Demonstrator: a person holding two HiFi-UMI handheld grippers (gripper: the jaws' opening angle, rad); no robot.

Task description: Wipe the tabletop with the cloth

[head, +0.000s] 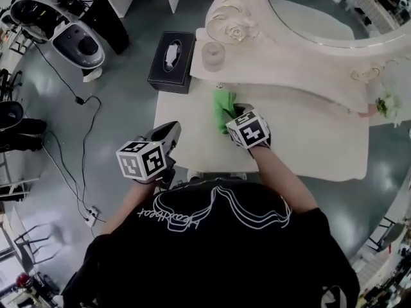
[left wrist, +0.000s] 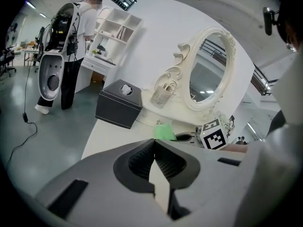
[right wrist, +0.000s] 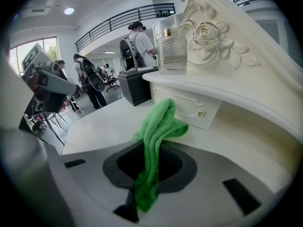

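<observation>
A green cloth [head: 223,108] lies on the white tabletop [head: 308,140] just below the vanity's drawer shelf. My right gripper [head: 239,113] is shut on the green cloth [right wrist: 156,141], which bunches up ahead of the jaws and rests on the tabletop [right wrist: 99,126]. The cloth [left wrist: 164,131] also shows small in the left gripper view, beside the right gripper's marker cube [left wrist: 213,135]. My left gripper [head: 172,132] is shut with nothing in it, held at the tabletop's front left corner, off the cloth.
An ornate cream mirror [head: 302,24] stands on a raised shelf at the table's back, with a glass jar [head: 213,55] on the shelf's left end. A black tissue box [head: 172,61] sits on the far left corner. Cables [head: 80,146] run over the floor at left.
</observation>
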